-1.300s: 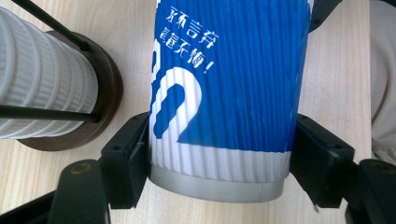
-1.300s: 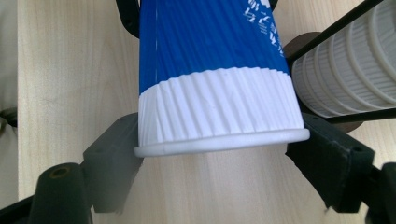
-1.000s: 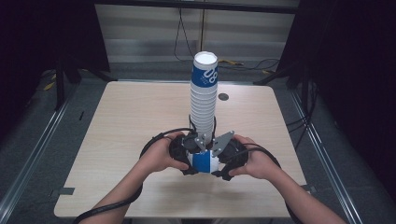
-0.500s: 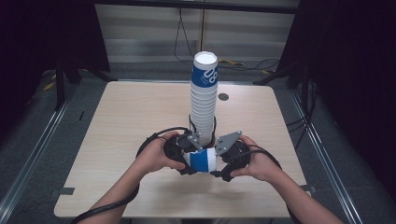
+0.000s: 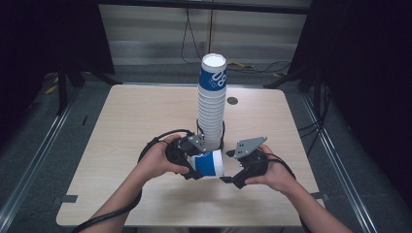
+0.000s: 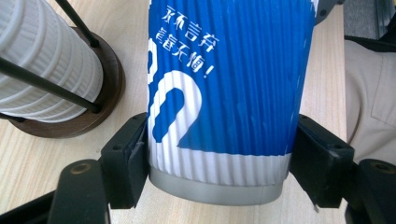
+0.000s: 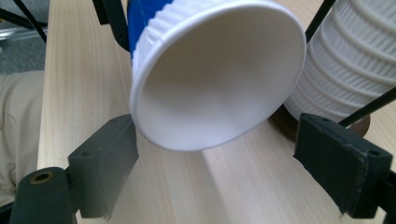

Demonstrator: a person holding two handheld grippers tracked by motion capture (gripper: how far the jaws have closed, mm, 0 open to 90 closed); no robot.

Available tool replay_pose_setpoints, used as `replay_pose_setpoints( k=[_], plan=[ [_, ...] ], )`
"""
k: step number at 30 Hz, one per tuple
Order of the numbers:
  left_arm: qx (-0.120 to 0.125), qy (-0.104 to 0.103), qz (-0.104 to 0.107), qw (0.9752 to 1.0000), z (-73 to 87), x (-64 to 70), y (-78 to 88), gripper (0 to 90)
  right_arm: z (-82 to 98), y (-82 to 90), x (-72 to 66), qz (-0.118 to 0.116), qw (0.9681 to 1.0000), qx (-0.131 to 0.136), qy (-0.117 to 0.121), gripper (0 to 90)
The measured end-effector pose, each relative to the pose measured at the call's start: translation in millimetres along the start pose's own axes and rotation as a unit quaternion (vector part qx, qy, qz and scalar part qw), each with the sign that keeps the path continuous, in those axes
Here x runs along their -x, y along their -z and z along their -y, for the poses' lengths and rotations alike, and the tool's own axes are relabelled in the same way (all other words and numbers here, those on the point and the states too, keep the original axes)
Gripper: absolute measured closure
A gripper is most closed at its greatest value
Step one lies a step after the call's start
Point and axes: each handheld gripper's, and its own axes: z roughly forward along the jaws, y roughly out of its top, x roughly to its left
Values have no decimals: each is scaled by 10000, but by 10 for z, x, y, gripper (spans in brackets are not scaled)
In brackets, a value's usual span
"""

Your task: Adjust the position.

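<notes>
Since a second before, the right hand-held gripper (image 5: 228, 178) had drawn back from the blue paper cup (image 5: 208, 163), its jaws having just been opening until they stood wide apart with nothing between them. The left hand-held gripper (image 6: 217, 163) was clamped on the cup near its base, holding it on its side just above the counter (image 5: 136, 116) before the tall stack of cups (image 5: 212, 104). The cup looked light and easily crushed, best gripped gently on its ribbed wall.

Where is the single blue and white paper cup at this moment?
The cup lies sideways between the two hands in the high view, clamped near its base by the left gripper, just in front of the cup stack.
</notes>
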Motion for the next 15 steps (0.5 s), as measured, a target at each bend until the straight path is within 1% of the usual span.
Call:
replay_pose_setpoints(
  k=[2,3,6,8,9,11,15],
  plan=[
    [56,46,32,10000,5,-3,10,284,5,4,3,-8,10000,62,-38,128],
    [91,34,47,9999,10,-8,10,284,9,6,8,-5,9999,102,-52,128],
    [92,33,53,9999,14,-17,20,284,18,6,16,-19,9998,167,-142,128],
    [132,64,57,9999,19,-25,28,284,16,6,19,-47,9995,266,-160,128],
    [147,100,50,9998,22,-23,31,284,10,0,17,-60,9995,269,-170,128],
    [150,115,64,9998,22,-21,35,284,1,-9,12,-106,9994,293,-177,128],
    [230,112,55,9997,30,-20,41,284,-11,-27,7,-111,9990,385,-176,127]
  ],
)
